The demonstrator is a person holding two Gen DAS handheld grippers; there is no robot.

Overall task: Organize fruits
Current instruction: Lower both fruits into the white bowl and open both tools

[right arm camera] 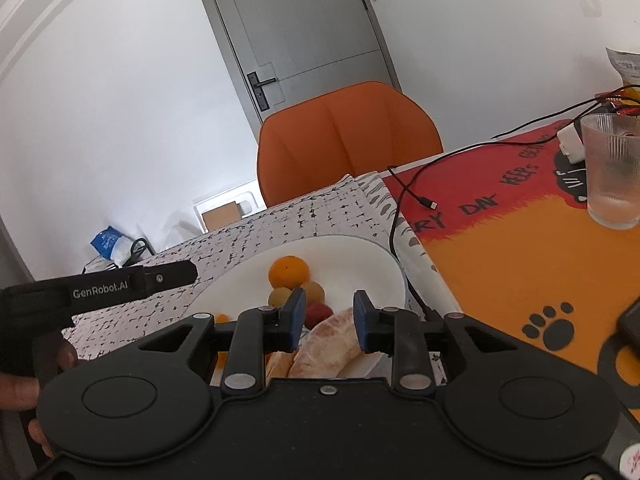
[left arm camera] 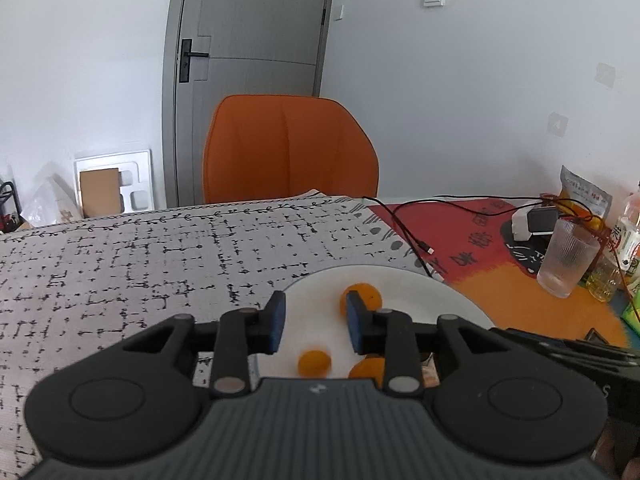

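Your left gripper hangs over the white plate, jaws slightly spread, pinching nothing; a small orange fruit lies on the plate below the gap, at 6 o'clock. Your right gripper has its jaws parted above a peeled citrus segment without pinching it; a whole orange sits at 11 o'clock.

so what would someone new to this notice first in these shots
Probably the white plate of fruit near the table's front edge, with an orange at its far side and peeled citrus segments nearest the right gripper. Behind the table an orange chair stands before a grey door, and a ribbed glass sits on the colourful mat at right.
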